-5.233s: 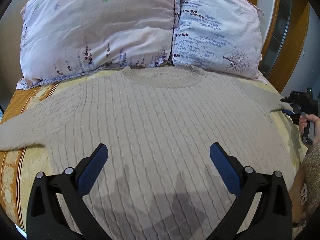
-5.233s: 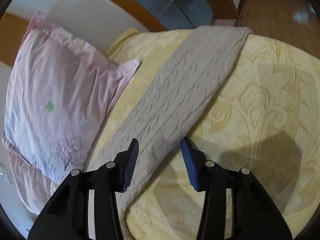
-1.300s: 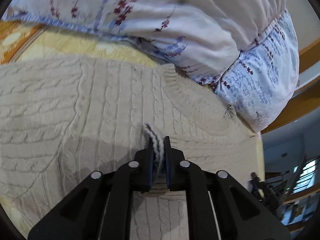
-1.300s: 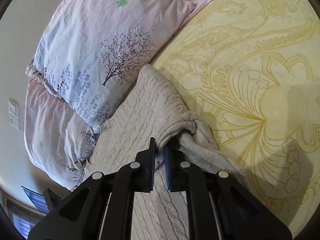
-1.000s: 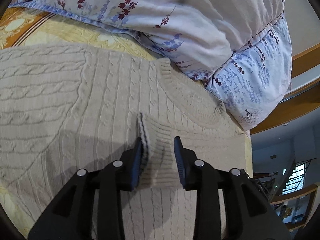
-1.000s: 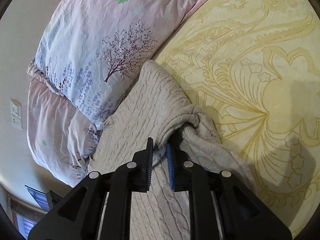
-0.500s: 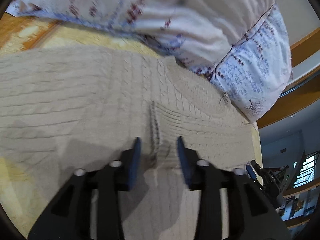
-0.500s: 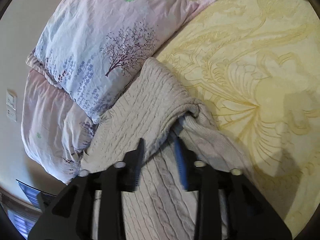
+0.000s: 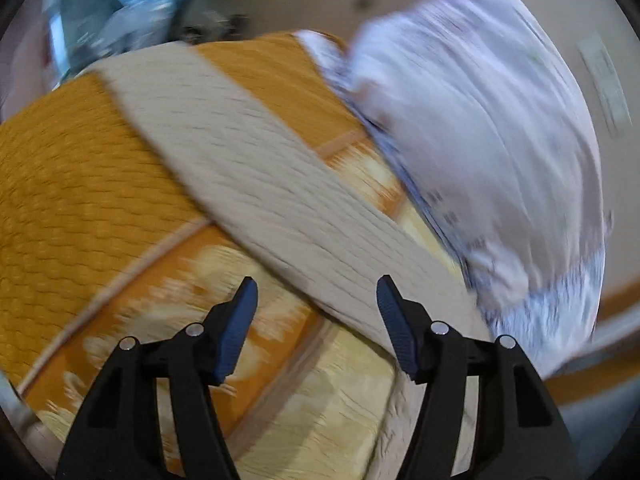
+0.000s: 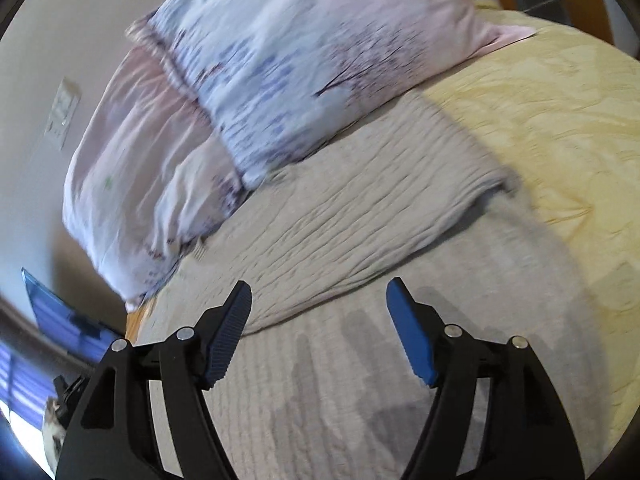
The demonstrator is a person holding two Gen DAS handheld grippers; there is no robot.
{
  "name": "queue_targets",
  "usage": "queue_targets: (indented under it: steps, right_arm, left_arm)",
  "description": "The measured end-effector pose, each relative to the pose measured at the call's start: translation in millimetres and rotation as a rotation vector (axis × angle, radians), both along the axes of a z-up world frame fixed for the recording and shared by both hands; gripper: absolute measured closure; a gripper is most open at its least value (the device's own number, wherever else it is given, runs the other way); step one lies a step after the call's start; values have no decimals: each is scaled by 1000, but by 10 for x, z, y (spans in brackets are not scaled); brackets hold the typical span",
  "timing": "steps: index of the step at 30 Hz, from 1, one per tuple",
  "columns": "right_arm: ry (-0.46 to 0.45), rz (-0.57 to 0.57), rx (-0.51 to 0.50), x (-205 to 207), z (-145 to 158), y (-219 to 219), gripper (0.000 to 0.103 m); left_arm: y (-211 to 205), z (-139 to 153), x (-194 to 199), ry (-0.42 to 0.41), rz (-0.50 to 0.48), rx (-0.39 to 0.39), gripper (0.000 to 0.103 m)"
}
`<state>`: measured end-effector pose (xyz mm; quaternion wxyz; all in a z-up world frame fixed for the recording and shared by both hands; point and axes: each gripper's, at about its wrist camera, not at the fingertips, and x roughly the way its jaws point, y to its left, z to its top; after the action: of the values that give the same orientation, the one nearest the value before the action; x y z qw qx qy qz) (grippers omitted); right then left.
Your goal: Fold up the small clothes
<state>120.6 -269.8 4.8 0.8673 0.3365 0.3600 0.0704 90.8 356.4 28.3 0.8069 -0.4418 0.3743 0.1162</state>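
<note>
the left gripper (image 9: 316, 312) has its jaws spread wide with nothing between them, hovering above the bedspread (image 9: 80, 184), whose orange quilted part fills the left of the left wrist view and turns pale yellow nearer the gripper. the sweater (image 10: 340, 380) is beige cable knit and lies flat on the bedspread. its left sleeve (image 9: 256, 168) lies stretched out straight, running from the far upper left down toward the right finger of that gripper, and the pillows (image 9: 488, 140) sit just beside the sleeve's right edge. this view is blurred, so finer detail cannot be told.

the right gripper (image 10: 318, 320) is also spread open and empty, held above the sweater body. the right sleeve (image 10: 360, 216) is folded inward and lies across the chest of the sweater, its fold edge at the right side against the yellow bedspread. the pillows touch the sweater's top edge, one pink at left and one bluish with a tree print to its right.
</note>
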Motion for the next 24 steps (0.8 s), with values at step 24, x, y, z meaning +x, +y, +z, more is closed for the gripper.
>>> queue_targets:
  steps: [24]
  right_arm:
    - [-11,67,-27,-6,3,170,31]
  left_arm:
    - [637,-253,-64,-66,241,-179,71]
